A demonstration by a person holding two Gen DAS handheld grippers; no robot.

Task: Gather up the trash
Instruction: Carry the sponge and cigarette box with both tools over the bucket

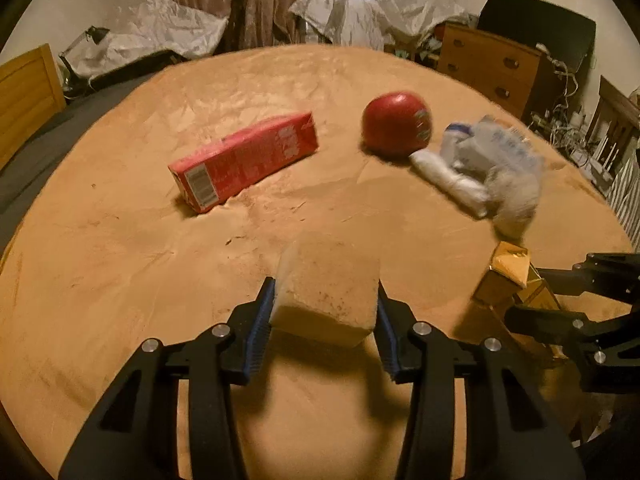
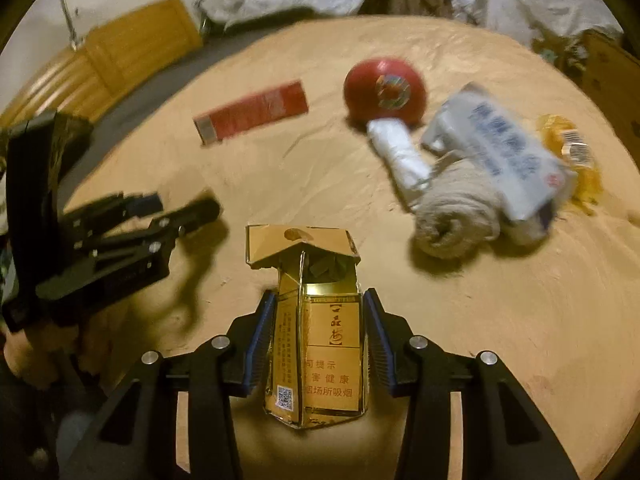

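Note:
My left gripper (image 1: 326,300) is shut on a beige sponge-like block (image 1: 328,284), held just above the tan cloth. My right gripper (image 2: 320,320) is shut on a crumpled gold cigarette box (image 2: 324,328) with its lid torn open. In the left wrist view that box (image 1: 506,276) and the right gripper's fingers (image 1: 560,312) sit at the right edge. On the cloth beyond lie a red carton (image 1: 244,160), a red ball (image 1: 396,122), a white roll (image 2: 400,156), a rolled towel (image 2: 456,216), a pale blue tissue pack (image 2: 504,148) and a yellow wrapper (image 2: 572,152).
Everything lies on a round table under a tan cloth (image 1: 120,272), which drops off at its curved rim. Behind it are a wooden dresser (image 1: 488,64), crumpled plastic sheets (image 1: 352,8), a curtain and a wooden panel (image 1: 24,92). The left gripper (image 2: 180,210) shows at the left of the right wrist view.

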